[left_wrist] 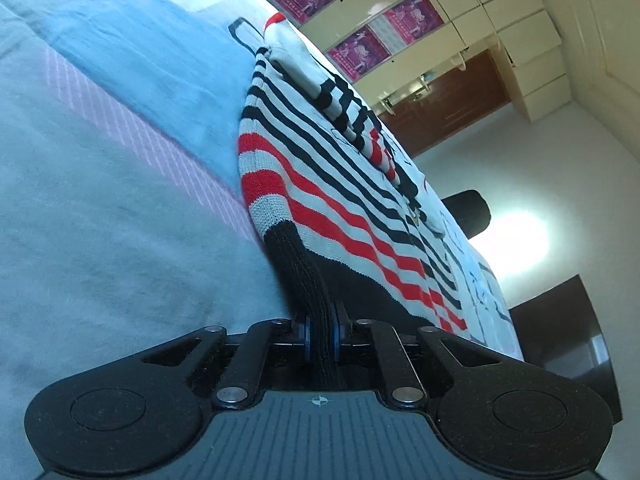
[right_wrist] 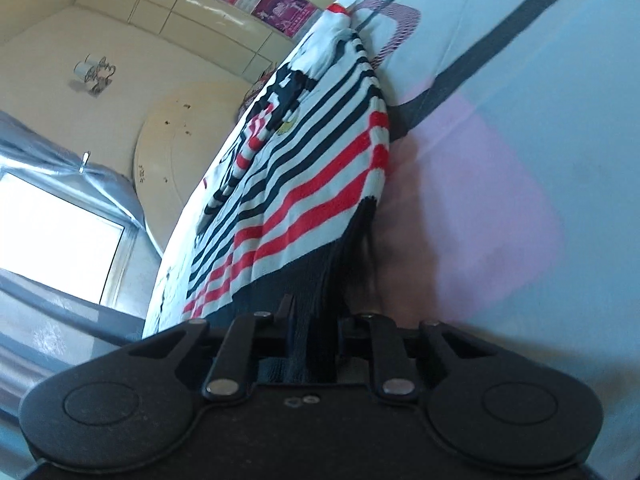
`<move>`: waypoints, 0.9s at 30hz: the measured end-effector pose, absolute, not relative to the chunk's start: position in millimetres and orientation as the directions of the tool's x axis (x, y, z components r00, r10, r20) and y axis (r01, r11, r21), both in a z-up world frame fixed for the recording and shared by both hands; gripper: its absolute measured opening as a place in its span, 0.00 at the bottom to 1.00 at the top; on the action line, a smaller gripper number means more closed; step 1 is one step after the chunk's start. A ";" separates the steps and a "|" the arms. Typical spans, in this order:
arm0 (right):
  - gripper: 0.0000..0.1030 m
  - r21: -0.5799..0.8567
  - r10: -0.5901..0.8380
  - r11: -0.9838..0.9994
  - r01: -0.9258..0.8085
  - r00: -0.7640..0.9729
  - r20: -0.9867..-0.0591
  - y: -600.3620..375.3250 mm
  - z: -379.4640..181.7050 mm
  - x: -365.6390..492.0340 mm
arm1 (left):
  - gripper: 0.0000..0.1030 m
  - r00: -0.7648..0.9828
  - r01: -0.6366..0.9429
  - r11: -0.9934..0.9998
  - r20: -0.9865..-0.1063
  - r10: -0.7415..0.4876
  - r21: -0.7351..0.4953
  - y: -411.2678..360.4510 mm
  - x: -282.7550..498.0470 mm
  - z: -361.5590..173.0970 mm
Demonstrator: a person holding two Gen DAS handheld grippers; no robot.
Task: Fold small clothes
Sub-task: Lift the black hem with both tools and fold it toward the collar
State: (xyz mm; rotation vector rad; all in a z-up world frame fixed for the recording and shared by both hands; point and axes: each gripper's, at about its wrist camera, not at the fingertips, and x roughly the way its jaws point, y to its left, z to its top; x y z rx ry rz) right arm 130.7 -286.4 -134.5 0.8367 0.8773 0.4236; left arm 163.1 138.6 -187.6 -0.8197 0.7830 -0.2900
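Note:
A small knitted sweater [left_wrist: 320,184] with white, black and red stripes and a black ribbed hem lies on a pale blue bedsheet [left_wrist: 100,140]. In the left wrist view my left gripper [left_wrist: 322,334] is shut on the black hem at one corner, the ribbed fabric pinched between its blue pads. The right wrist view has the same sweater [right_wrist: 312,184] from the other side. There my right gripper [right_wrist: 314,344] is shut on the black hem at the other corner, fabric bunched between its jaws. A sleeve lies folded across the sweater's upper part.
The bedsheet [right_wrist: 520,160] has pink patches and dark stripes and spreads wide beside the sweater. Past the bed are cream cabinets with pink posters [left_wrist: 412,20], a dark wood unit [left_wrist: 452,96], a bright window [right_wrist: 56,232] and a dark piece of furniture [left_wrist: 568,340].

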 end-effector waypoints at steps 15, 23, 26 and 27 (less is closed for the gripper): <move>0.05 0.690 0.542 0.723 -0.040 0.652 -0.530 -287.6 -116.4 115.9 | 0.05 0.746 -0.083 0.711 -0.517 -0.420 -0.698 153.9 146.2 -189.5; 0.06 0.713 0.527 0.701 0.011 0.666 -0.528 -293.9 -131.9 116.0 | 0.05 0.769 -0.088 0.692 -0.490 -0.410 -0.717 151.5 146.5 -192.4; 0.06 0.691 0.516 0.723 -0.024 0.684 -0.516 -290.0 -119.2 111.0 | 0.05 0.793 -0.083 0.675 -0.459 -0.401 -0.733 152.0 142.5 -188.0; 0.06 0.682 0.512 0.730 -0.039 0.692 -0.508 -287.9 -113.1 111.4 | 0.05 0.804 -0.079 0.668 -0.444 -0.397 -0.740 153.0 142.5 -185.1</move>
